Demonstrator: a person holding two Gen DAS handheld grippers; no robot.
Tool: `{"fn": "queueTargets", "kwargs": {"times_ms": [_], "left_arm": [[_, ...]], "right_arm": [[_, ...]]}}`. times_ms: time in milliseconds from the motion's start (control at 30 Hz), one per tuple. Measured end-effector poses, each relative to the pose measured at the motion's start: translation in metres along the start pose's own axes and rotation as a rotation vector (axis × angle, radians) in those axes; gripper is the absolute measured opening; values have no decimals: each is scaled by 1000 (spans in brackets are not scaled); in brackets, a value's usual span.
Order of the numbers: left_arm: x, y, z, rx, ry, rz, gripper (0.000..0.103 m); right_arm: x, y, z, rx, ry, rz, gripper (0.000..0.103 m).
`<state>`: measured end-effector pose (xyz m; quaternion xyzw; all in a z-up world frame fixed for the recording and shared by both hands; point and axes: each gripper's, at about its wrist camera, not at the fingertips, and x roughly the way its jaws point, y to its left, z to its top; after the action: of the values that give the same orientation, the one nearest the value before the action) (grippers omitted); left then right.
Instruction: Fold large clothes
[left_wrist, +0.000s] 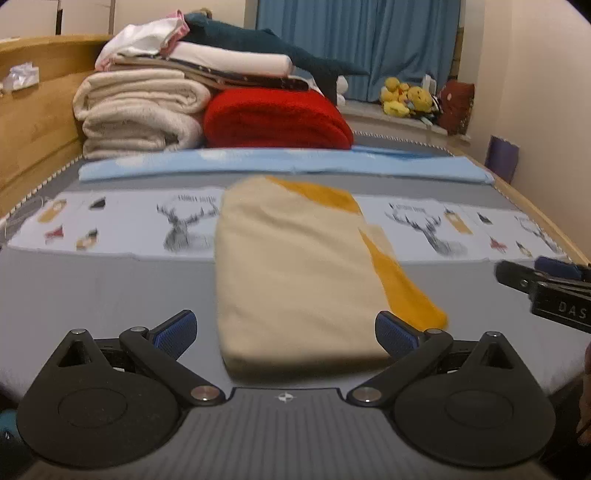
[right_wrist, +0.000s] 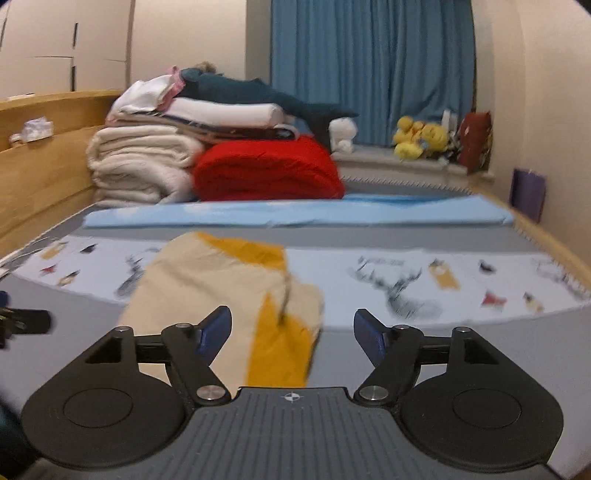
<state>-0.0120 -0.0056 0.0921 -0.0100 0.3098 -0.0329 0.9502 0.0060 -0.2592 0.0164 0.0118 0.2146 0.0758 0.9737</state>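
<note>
- The left gripper (left_wrist: 286, 334) hangs over the near part of the bed (left_wrist: 92, 295), tipped somewhat downward, its jaws spread as wide as they go; the blue pads (left_wrist: 177, 332) touch nothing.
- A folded cream-and-mustard garment (left_wrist: 295, 273) lies flat on the bed between those pads and beyond them, free of both, its near end close to the bed's near edge.
- The right gripper (right_wrist: 291, 336) hovers just beside it, also angled down, jaws well apart and holding nothing; the garment's right-hand end lies below its left pad (right_wrist: 216, 334), not pinched.
- Each wrist view catches the other gripper at its side edge, so the two sit close together.
- No container is in view.
- The bed has a grey cover; a pale sheet (left_wrist: 110, 225) printed with stags runs across its middle, and a light blue folded cloth (left_wrist: 277, 164) lies across beyond that.
- At the far left corner, against a wooden headboard (left_wrist: 33, 122), is a stack: cream blankets (left_wrist: 136, 110), a red blanket (left_wrist: 277, 118) to their right, with white and dark teal folded items on top.
- Behind the far edge hang blue curtains (right_wrist: 369, 66); yellow plush toys (right_wrist: 421, 142) sit on a ledge at the far right, near a pale wall.
</note>
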Motion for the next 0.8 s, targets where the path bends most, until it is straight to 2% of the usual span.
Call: {"fn": "queueTargets", "kwargs": {"times_ms": [167, 300, 400, 633, 800], "left_arm": [[11, -11, -34, -26, 59, 6, 103], [23, -12, -34, -14, 53, 31, 103], [27, -9, -34, -21, 50, 41, 103], [31, -3, -34, -41, 57, 39, 103], [35, -2, -32, -55, 62, 59, 102]], "right_arm": [[-24, 16, -31, 25, 44, 3, 77], [-23, 36, -45, -34, 89, 16, 77], [-16, 44, -45, -78, 84, 7, 77], [-9, 50, -43, -42, 100, 23, 78], [-5, 58, -43, -62, 98, 21, 86]]}}
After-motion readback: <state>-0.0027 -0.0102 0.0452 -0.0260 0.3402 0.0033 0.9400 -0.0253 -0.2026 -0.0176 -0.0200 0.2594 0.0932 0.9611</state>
